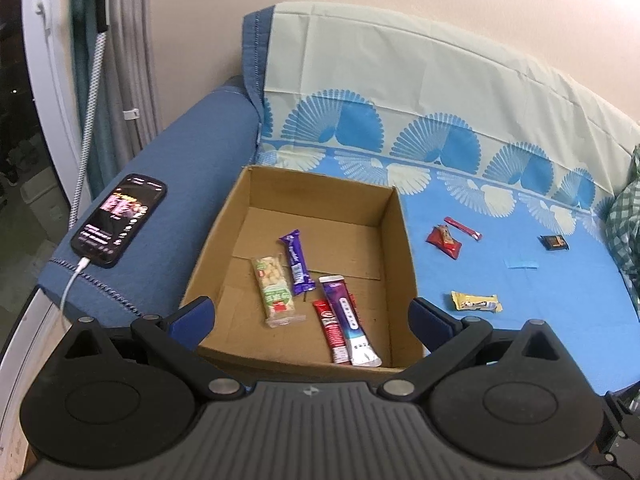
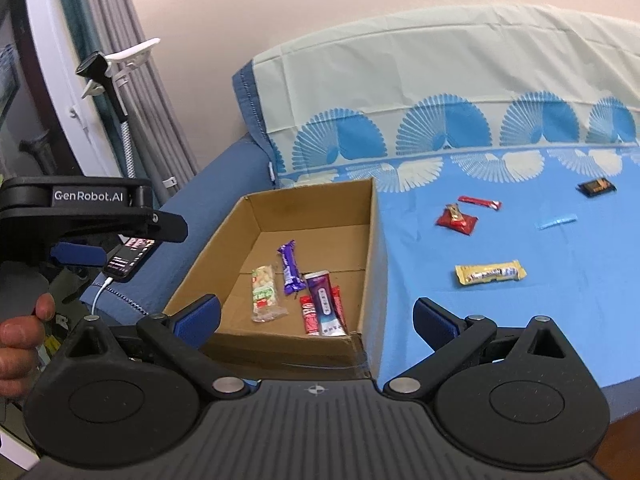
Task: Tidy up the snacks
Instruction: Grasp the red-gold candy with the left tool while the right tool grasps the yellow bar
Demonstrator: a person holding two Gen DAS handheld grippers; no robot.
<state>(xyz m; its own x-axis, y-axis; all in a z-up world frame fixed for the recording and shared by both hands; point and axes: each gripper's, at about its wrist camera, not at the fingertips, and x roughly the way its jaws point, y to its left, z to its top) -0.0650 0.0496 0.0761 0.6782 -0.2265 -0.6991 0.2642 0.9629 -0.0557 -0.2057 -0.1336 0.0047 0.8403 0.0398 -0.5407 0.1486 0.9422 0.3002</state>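
Note:
An open cardboard box (image 1: 394,232) (image 2: 370,224) sits on the blue sheet. In it lie a nut bar (image 1: 274,290) (image 2: 263,292), a purple bar (image 1: 296,266) (image 2: 290,266), a red stick (image 1: 332,334) (image 2: 310,314) and a purple-white pack (image 1: 348,320) (image 2: 325,302). On the sheet to the right lie a yellow bar (image 1: 476,302) (image 2: 490,272), a red pack (image 1: 444,240) (image 2: 456,218), a thin red stick (image 1: 463,227) (image 2: 479,202) and a dark pack (image 1: 553,242) (image 2: 596,187). My left gripper (image 1: 312,318) is open and empty above the box's near edge. My right gripper (image 2: 316,320) is open and empty above the box's near right corner.
A phone (image 1: 120,220) on a charging cable lies on the blue sofa arm left of the box. The left gripper's body (image 2: 80,216) and a hand show at the left of the right wrist view. A patterned sheet covers the sofa back. Green checked cloth (image 1: 626,224) lies far right.

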